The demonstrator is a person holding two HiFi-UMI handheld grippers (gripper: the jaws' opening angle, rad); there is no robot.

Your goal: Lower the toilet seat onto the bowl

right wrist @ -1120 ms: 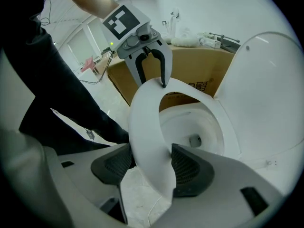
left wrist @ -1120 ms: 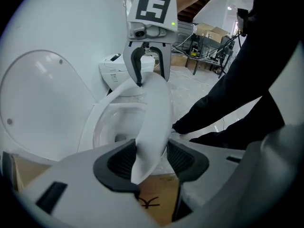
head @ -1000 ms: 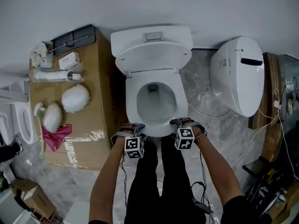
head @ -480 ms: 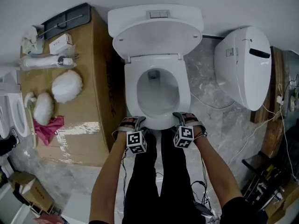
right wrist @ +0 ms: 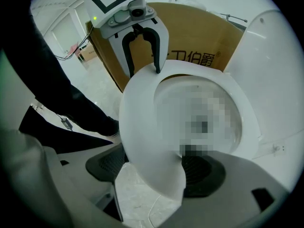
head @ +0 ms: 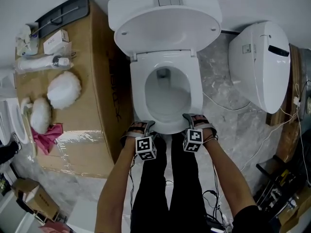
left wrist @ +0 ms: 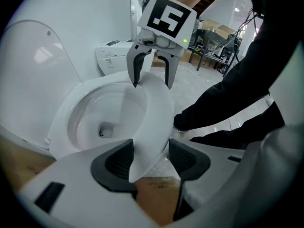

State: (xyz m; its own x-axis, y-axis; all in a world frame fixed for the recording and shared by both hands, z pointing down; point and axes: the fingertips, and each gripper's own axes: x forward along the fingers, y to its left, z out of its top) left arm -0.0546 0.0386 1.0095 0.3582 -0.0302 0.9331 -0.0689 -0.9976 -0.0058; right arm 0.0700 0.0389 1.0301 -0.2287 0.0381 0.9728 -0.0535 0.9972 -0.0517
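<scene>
The white toilet seat [head: 138,89] lies flat on the bowl, and the lid [head: 165,25] stands up against the tank. My left gripper [head: 148,125] is at the seat's front left rim and my right gripper [head: 188,118] at its front right. In the left gripper view the seat edge [left wrist: 156,108] runs between my left gripper's [left wrist: 149,160] spread pads, with a gap on the right side. In the right gripper view my right gripper [right wrist: 156,167] straddles the seat rim [right wrist: 137,122]. Its jaws are opening, and the left pad stands clear of the rim.
A cardboard box [head: 73,115] stands left of the toilet with white round bundles, a pink cloth [head: 46,135] and small items on top. A second white toilet unit [head: 260,64] lies at the right, with cables on the marble floor. The person's legs in black are behind the grippers.
The head view has moved in toward the toilet. Both grippers stay at the front rim, and the seat lies on the bowl as before.
</scene>
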